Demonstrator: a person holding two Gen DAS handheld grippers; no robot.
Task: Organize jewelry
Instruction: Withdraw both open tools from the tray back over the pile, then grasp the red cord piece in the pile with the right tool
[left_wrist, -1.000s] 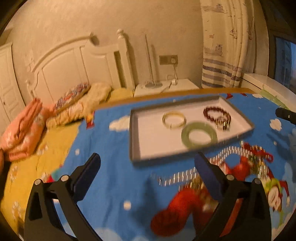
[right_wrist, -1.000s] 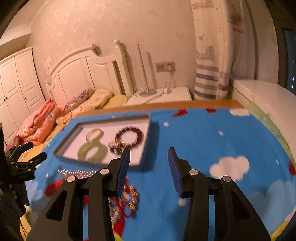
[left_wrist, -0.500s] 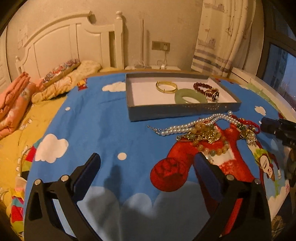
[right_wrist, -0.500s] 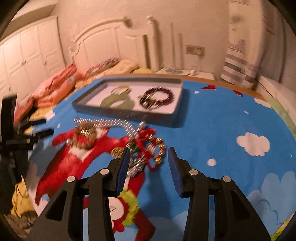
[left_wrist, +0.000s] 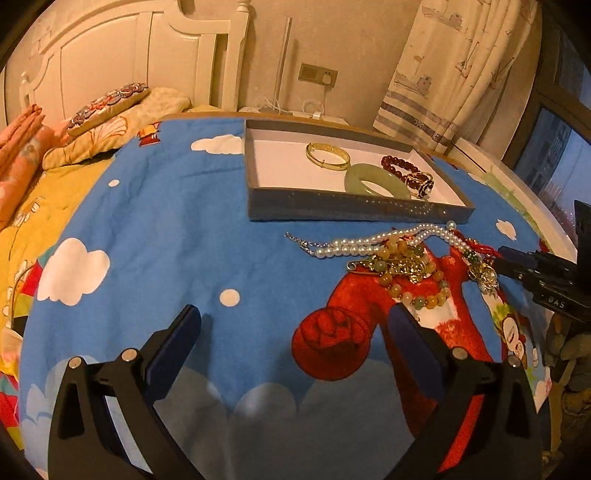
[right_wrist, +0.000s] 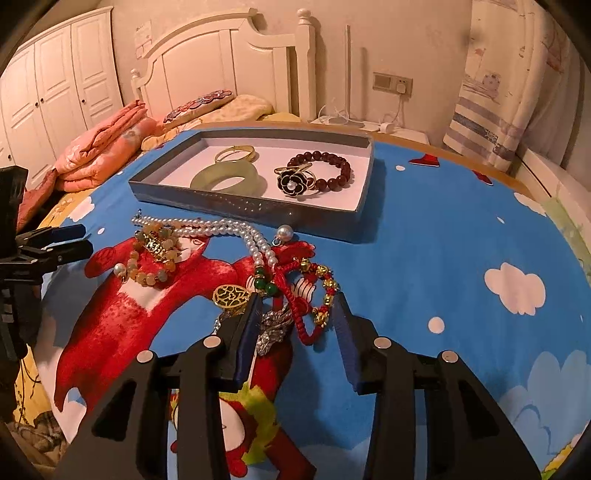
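Observation:
A grey tray (left_wrist: 332, 210) (right_wrist: 240, 205) on the blue cartoon cloth holds a gold bangle (right_wrist: 235, 152), a jade bangle (right_wrist: 225, 177), a dark red bead bracelet (right_wrist: 334, 173) and a black flower ring (right_wrist: 293, 181). In front of it lies a loose tangle: a pearl necklace (left_wrist: 369, 242) (right_wrist: 207, 223), an amber bead bracelet (left_wrist: 413, 291) and a red cord bracelet (right_wrist: 295, 291). My right gripper (right_wrist: 297, 297) hovers low over the red cord bracelet, jaws closing, pads clear of it. My left gripper (left_wrist: 294, 310) stands wide open over bare cloth, left of the tangle.
A gold filigree pendant (right_wrist: 231, 295) and a silver brooch (right_wrist: 273, 328) lie by the right gripper's left finger. A bed with pillows (left_wrist: 110, 122) and orange blankets (right_wrist: 107, 144) lies left of the table. A curtain (left_wrist: 450, 74) hangs at the back right.
Both grippers have tipped downward and sunk toward the cloth. The right one has come over the red cord bracelet with its jaws a little narrower. The left one stays wide open.

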